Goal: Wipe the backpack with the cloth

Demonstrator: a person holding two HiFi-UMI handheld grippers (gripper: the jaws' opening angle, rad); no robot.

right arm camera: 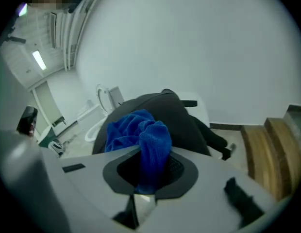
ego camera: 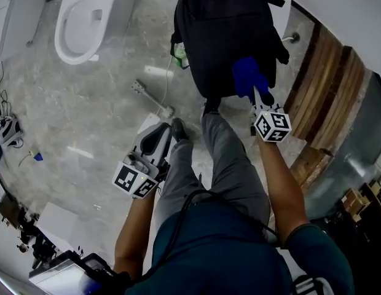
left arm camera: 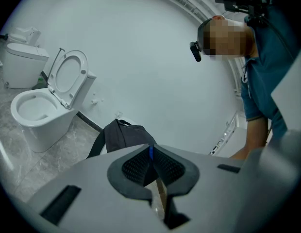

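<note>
My right gripper [ego camera: 255, 96] is clamped on the bunched, fuzzy blue cloth [ego camera: 244, 75], at the lower front of the backpack [ego camera: 224, 35], which is black, matte and upright. My left gripper [ego camera: 158, 137] is pinched together and empty, well apart from the backpack.

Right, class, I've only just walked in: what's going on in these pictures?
A person stands in a bathroom with a gripper in each hand. The right gripper is shut on a blue cloth and holds it at the lower part of the black backpack in front of them. The left gripper is shut with nothing in it, held low beside the person's leg. An open toilet stands further off.
</note>
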